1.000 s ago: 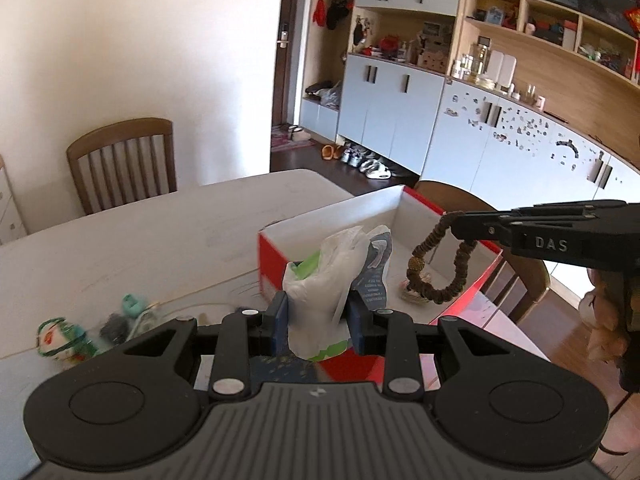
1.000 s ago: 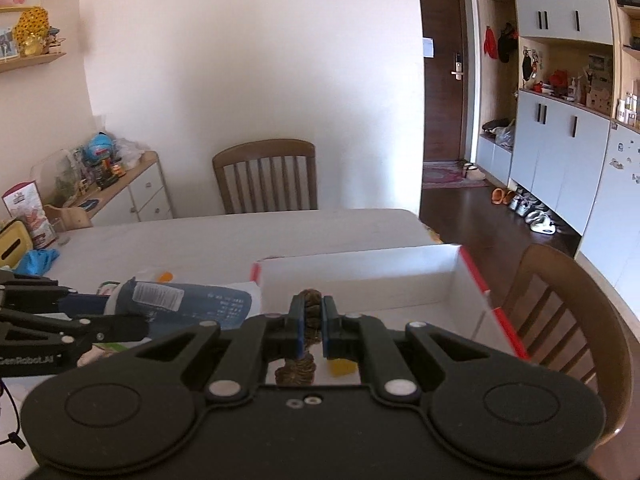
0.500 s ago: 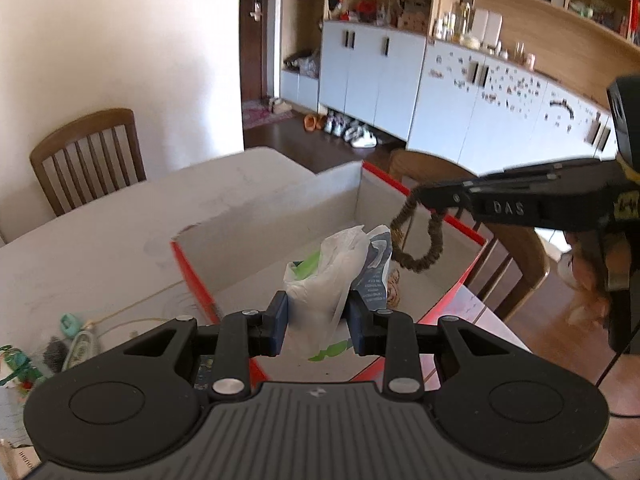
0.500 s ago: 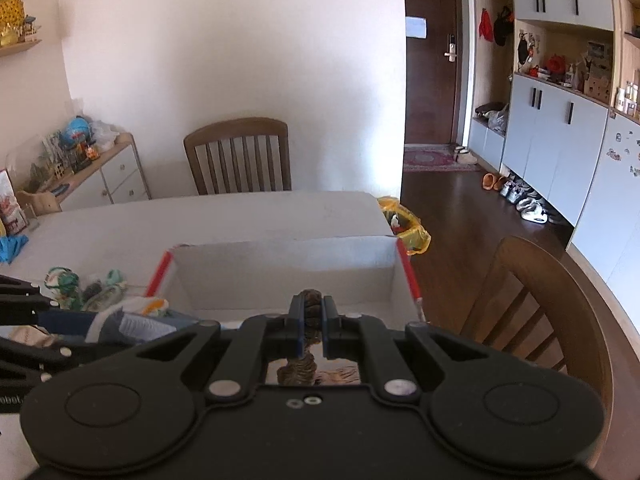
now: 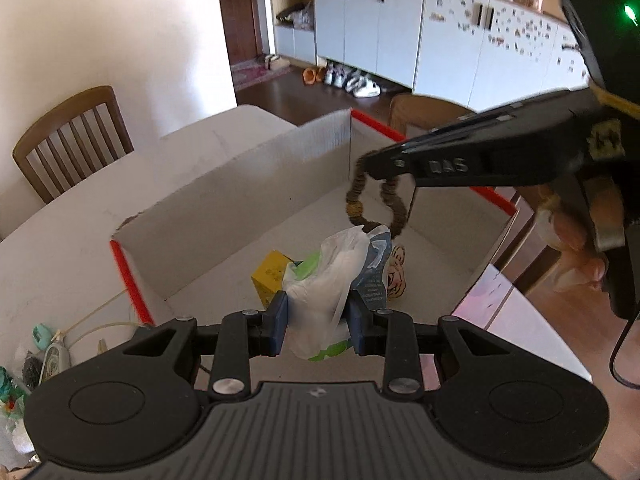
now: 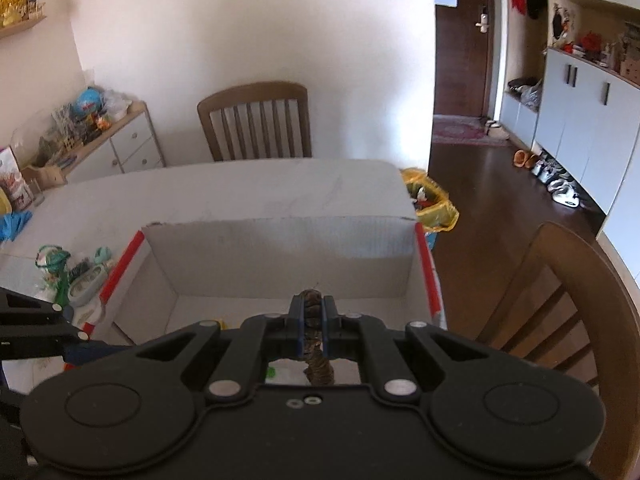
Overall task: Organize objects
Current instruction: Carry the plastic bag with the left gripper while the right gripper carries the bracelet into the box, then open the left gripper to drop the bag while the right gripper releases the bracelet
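1. Both grippers had swung in over the box (image 5: 240,184) within the last second.
2. The left gripper (image 5: 316,316) pinched a bag (image 5: 324,280); the right gripper (image 6: 312,322) clamped a bracelet (image 5: 378,200).
3. Both hung above the box floor, seemingly ready to drop.

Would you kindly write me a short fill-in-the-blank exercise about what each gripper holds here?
1. The left gripper is shut on a white plastic ____.
2. The right gripper pinches a brown ____ bracelet.
3. Both items hang over the open cardboard ____.
4. Inside it lies a small ____ carton.

Missing words: bag; bead; box; yellow
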Tool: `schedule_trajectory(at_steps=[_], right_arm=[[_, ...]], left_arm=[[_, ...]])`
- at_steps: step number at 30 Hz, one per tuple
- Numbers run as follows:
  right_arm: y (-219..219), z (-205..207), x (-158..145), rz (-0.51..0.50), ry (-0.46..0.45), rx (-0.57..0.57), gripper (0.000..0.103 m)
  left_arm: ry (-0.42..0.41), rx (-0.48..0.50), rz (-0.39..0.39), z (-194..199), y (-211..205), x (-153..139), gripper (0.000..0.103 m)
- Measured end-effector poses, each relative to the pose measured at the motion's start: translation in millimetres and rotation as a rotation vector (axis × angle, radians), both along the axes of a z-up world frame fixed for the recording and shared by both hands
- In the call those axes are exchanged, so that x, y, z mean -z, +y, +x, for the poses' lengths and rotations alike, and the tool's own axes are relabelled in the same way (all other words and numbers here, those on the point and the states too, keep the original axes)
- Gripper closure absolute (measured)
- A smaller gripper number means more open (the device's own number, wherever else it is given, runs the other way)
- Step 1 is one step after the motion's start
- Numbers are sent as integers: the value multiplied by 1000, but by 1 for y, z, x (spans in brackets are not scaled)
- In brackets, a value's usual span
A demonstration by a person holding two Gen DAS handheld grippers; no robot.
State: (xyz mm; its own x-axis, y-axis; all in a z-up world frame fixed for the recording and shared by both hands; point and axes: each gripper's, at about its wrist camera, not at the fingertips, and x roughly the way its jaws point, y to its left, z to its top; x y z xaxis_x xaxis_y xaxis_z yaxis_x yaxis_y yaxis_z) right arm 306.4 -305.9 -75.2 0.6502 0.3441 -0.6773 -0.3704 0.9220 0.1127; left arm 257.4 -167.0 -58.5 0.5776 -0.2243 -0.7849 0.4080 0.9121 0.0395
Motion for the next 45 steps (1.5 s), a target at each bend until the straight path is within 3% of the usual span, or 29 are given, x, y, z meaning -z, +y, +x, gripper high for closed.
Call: schedule_trajectory(at_steps=[13,21,24,29,33,45], right_arm=[[10,17,34,-69,117,-54,96],[10,17,38,-103,130,-73,94],[8,19,37,-107,128,-65,87],[1,16,33,-99,123,-66,83],[-3,12,28,-91,109,-71,76],[-5,-26,-5,-32,42,-93,70]], left_arm=[[61,-13,25,10,-9,22,73],[58,-29,22,13,-6,25,71],[50,-30,33,11,-7,26,66],[38,-42,26,6,-3,27,46],[28,-59,10,2,1,24,44],[-45,-105,-90,-18,23,-6,43]])
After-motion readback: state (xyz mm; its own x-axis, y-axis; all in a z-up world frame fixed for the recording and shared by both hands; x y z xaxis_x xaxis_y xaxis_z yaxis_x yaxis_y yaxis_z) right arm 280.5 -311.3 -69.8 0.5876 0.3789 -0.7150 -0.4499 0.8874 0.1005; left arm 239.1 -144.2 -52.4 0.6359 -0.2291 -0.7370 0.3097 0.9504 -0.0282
